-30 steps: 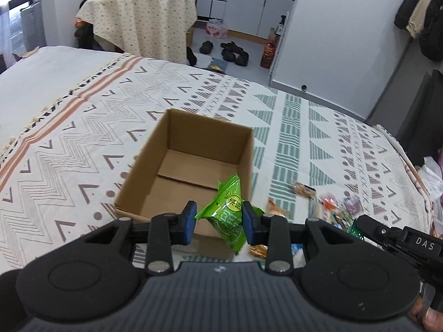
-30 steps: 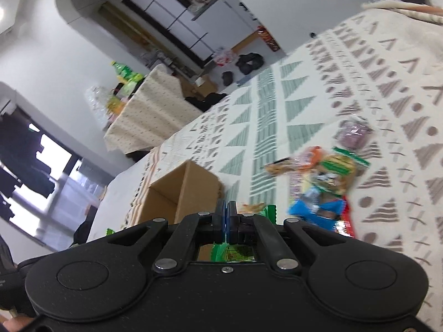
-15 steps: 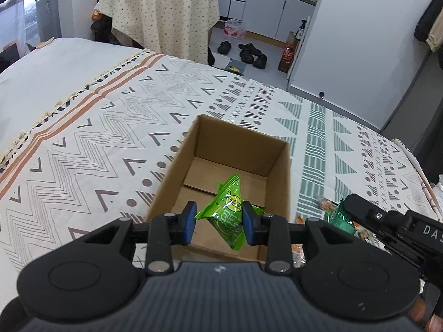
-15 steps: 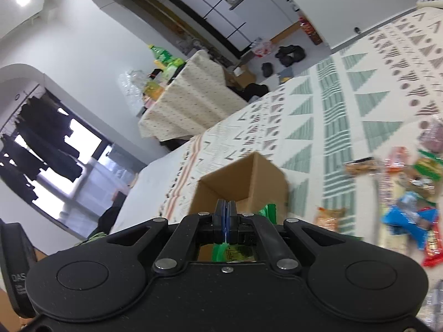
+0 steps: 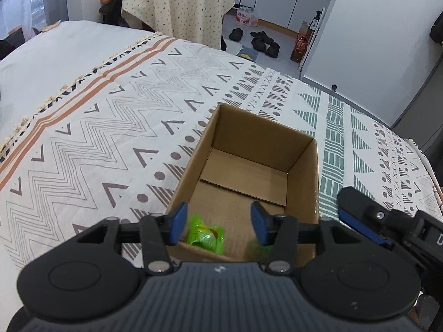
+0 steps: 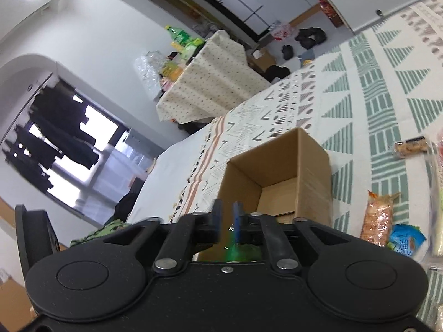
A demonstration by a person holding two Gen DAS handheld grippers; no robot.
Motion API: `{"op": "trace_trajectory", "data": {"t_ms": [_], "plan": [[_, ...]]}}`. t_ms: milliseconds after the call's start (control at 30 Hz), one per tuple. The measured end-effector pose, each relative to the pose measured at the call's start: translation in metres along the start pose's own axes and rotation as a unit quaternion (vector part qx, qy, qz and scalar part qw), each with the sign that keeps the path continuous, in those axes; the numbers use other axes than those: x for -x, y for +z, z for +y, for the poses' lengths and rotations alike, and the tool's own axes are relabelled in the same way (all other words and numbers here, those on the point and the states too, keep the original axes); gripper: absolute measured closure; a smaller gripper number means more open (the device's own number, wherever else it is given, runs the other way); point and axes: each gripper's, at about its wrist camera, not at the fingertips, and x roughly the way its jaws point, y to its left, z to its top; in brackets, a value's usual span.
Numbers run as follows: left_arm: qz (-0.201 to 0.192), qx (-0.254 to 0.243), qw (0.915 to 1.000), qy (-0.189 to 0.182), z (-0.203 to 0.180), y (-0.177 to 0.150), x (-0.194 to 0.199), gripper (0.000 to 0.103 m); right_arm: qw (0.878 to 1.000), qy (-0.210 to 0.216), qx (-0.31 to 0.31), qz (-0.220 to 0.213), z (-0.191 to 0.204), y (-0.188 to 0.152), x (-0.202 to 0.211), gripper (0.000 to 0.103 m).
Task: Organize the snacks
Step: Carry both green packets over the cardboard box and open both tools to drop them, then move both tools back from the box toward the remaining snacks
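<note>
While the blue-padded left gripper point(image 5: 218, 227) spreads its jaws, nothing sits between the pads now: the bright green crinkly snack packet point(image 5: 206, 235) it was pinching a sec ago is loose, blurred, low in the near end of the open brown cardboard box point(image 5: 301, 163), just beyond the left pad. A fainter green smear shows by the right pad, too blurred to ID. The right gripper point(image 6: 226, 222) was fully closed half a sec ago; its jaws are opening too, w/ a narrow gap and a green blur under them that the pads don't press. In the left view its tip is at the box's right edge.

Vs the earlier left view the box fills more of the frame and sits more central under the gripper; its floor is bare cardboard w/ flap seams. The box rests on the cream bedspread w/ brown zigzags and green triangles point(image 5: 110, 127). In the right view more wrapped snacks lie right of the box: an orange cracker packet point(image 6: 378, 215), a blue packet point(image 6: 407, 239).
</note>
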Motion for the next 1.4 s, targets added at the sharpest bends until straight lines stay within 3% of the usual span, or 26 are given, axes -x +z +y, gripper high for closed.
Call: {"op": "trace_trajectory", "data": {"t_ms": [200,467,600,767,833,1200,1400], "plan": [[-0.009,-0.010,0.9999,0.005,-0.003,-0.004,0.007,0.029,0.999,-0.038,-0.007,-0.006,-0.004,0.001,0.013,0.073],[-0.008,-0.025,0.9996,0.004,-0.015,-0.015,0.017,0.018,0.995,-0.098,-0.013,-0.001,-0.016,-0.008,0.034,0.066],[-0.004,-0.024,0.9997,0.002,-0.021,-0.023,0.020,0.018,0.993,-0.121,-0.008,-0.010,-0.019,-0.014,0.049,0.048],[-0.002,-0.039,0.9992,-0.006,-0.034,-0.033,0.027,0.015,0.990,-0.139,-0.016,-0.024,-0.025,-0.015,0.072,0.043],[-0.004,-0.048,0.9988,-0.006,-0.040,-0.037,0.030,0.014,0.988,-0.152,-0.019,-0.034,-0.027,-0.015,0.081,0.035],[0.005,-0.073,0.9969,-0.028,-0.066,-0.058,0.045,0.009,0.979,-0.174,-0.080,-0.072,-0.058,-0.036,0.121,0.018],[0.025,-0.077,0.9959,-0.042,-0.076,-0.072,0.047,0.006,0.973,-0.184,-0.107,-0.087,-0.067,-0.046,0.136,0.016]]}}
